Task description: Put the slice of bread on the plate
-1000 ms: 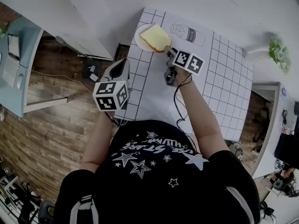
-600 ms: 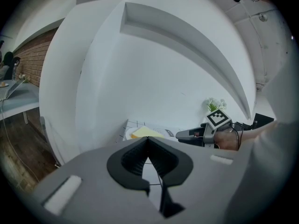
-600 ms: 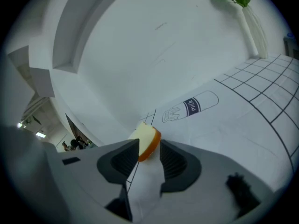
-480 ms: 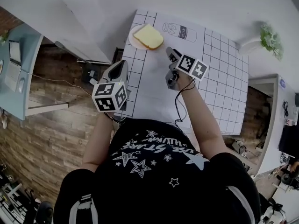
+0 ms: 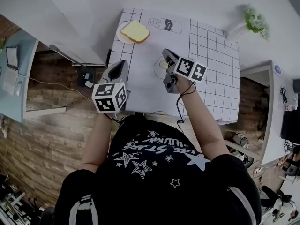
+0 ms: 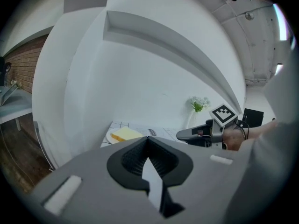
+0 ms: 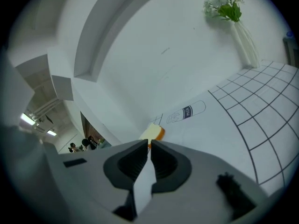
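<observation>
A slice of bread [image 5: 135, 31] lies on the small white plate [image 5: 120, 33] at the table's far left corner. It also shows as the bread [image 6: 125, 134] in the left gripper view and the bread [image 7: 153, 133] in the right gripper view, well ahead of both jaws. My right gripper [image 5: 165, 53] hovers over the middle of the table, away from the plate. Its jaws are closing and stand almost together with nothing between them. My left gripper [image 5: 123, 63] hangs at the table's near left edge, shut and empty.
The white tabletop [image 5: 211, 69] carries a grid pattern, a drawn milk bottle [image 5: 165, 25] and a drawn egg [image 5: 161, 64]. A vase of flowers [image 5: 253, 20] stands at the far right corner. Wooden floor [image 5: 42, 139] lies left of the table.
The right gripper has drawn back from the plate toward me and risen, leaving the bread lying there. The left gripper has also moved back a little.
</observation>
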Tool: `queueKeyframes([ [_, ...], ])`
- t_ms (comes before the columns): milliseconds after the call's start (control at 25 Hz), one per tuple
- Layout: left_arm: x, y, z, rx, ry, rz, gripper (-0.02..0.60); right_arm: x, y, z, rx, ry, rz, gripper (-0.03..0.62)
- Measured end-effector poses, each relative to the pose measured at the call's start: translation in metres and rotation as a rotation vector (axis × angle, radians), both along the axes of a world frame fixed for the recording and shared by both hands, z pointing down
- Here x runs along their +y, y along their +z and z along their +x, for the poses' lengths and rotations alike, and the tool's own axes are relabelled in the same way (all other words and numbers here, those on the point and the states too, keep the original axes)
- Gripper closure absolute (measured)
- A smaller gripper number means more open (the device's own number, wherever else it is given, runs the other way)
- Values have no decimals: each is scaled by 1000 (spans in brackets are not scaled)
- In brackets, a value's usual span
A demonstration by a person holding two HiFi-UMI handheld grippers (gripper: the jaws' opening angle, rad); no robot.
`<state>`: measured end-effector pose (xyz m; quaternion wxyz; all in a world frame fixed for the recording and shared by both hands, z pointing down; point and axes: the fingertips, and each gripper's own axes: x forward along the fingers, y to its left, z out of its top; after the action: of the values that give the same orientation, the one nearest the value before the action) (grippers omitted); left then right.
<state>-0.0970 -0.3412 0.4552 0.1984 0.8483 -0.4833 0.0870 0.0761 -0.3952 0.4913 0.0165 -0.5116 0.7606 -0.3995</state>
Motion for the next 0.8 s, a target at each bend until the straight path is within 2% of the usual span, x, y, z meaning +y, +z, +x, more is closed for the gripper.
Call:
queueKeyframes([
  [160, 20, -11, 25, 18, 23, 20, 572, 27, -16, 17, -4, -7, 35, 571],
  [400, 52, -20, 63, 14, 64, 39, 572, 68, -34, 49, 26, -17, 74, 572],
  [800, 122, -34, 118, 0, 104, 68, 572, 149, -47, 94, 8, -27, 114, 572],
])
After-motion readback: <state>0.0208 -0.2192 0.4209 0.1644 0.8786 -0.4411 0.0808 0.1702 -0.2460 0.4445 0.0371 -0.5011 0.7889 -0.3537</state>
